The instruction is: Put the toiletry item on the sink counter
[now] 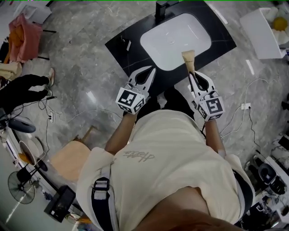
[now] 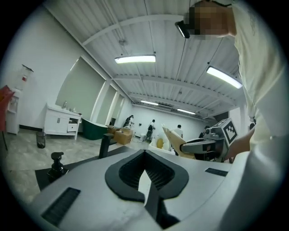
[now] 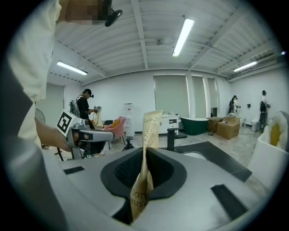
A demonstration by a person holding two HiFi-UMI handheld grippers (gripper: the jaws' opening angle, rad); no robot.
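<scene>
My right gripper (image 1: 193,73) (image 3: 143,180) is shut on a flat tan toiletry packet (image 1: 188,60) (image 3: 147,158) that sticks up out of its jaws, printed letters low on it. In the head view the packet's end hangs over the near edge of the black sink counter (image 1: 126,47) beside the white basin (image 1: 175,34). My left gripper (image 1: 151,72) (image 2: 145,173) is shut with nothing between its jaws, level with the right one, at the counter's near edge. From the left gripper view I see the right gripper (image 2: 205,145) with the packet (image 2: 171,137).
A black faucet (image 1: 161,9) (image 3: 171,137) stands at the basin's far side. A small black pump top (image 2: 57,163) sits at the counter's left. A white tub (image 1: 266,31) with a yellow thing in it stands to the right. Cables run over the grey floor.
</scene>
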